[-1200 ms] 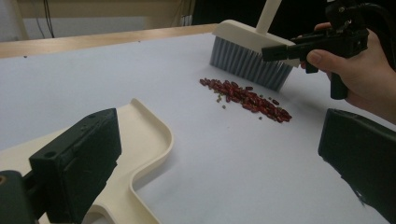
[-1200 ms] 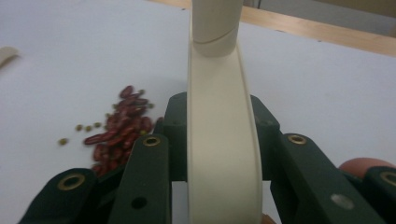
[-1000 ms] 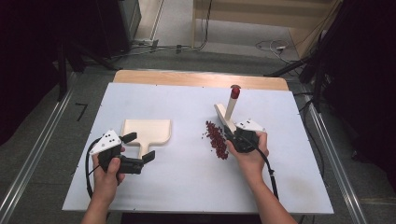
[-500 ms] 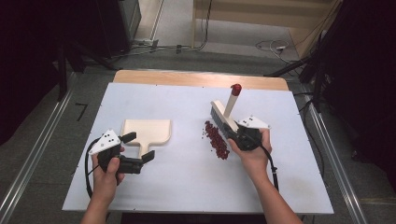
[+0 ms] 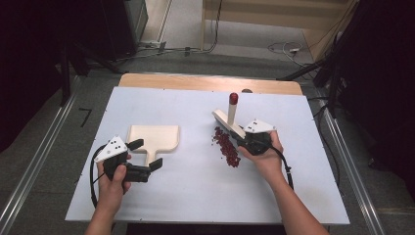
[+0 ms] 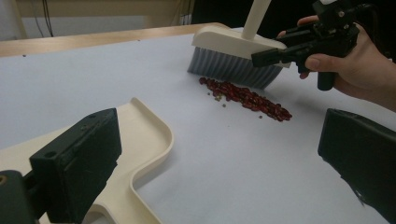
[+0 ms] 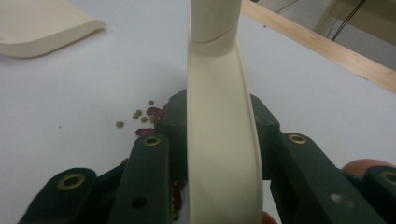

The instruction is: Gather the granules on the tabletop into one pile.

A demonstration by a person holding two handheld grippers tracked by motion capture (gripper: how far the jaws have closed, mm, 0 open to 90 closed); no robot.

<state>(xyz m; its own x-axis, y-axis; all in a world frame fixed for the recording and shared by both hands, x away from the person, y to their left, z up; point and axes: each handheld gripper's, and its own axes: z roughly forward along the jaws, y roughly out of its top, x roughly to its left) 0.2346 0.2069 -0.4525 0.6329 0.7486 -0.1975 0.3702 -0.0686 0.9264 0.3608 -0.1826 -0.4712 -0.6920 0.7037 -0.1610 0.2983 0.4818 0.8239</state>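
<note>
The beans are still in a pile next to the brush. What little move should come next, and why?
Probably close the left gripper on the dustpan handle: its jaws stand open around it, while the right gripper already clamps the brush beside the beans, and the pan lies well away from them.

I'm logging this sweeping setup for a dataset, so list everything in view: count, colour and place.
hand brush: one, cream with grey bristles and a red handle tip, right of table centre, bristles beside the beans
red beans: a strip-shaped pile, dark red with a few small greenish ones, just left of the brush
dustpan: one, cream, lying flat at table left
table: one, white top with a wooden far edge
right gripper: black, shut on the hand brush
left gripper: black, open, jaws either side of the dustpan's handle
person's hands: two, one on each gripper
</note>
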